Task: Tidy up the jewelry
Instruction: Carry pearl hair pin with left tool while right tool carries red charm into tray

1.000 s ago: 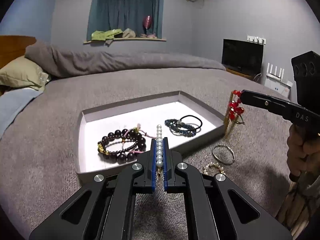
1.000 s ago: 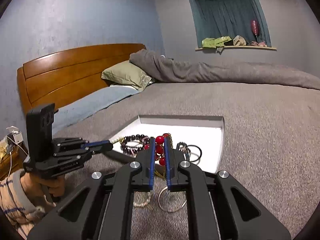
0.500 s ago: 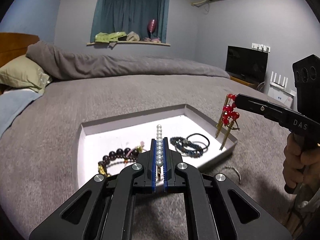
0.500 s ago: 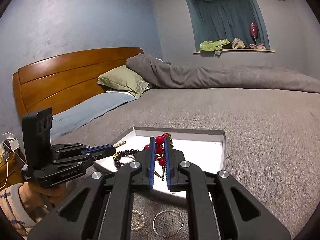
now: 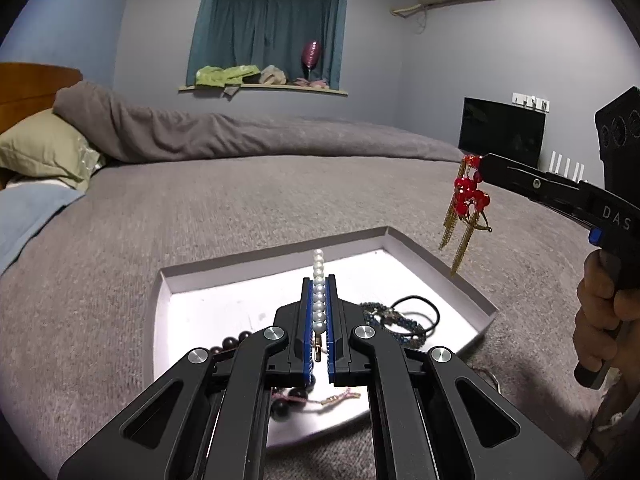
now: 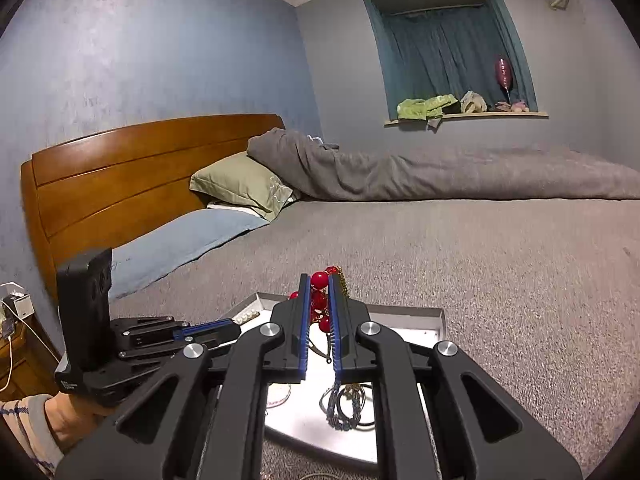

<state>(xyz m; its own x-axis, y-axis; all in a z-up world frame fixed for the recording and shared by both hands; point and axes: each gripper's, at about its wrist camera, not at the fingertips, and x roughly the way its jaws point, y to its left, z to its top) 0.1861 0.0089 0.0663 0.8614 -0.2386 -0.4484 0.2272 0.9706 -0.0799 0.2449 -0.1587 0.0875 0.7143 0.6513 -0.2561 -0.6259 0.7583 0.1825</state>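
The pearls are white. The beads are red with gold chains. The tray is white, the bed grey, the claws black and blue.

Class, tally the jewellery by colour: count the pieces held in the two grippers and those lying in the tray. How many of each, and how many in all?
White pearl strand: 1
Red and gold piece: 1
Dark bead bracelet, partly hidden: 1
Blue bracelet: 1
Black band: 1
Total: 5
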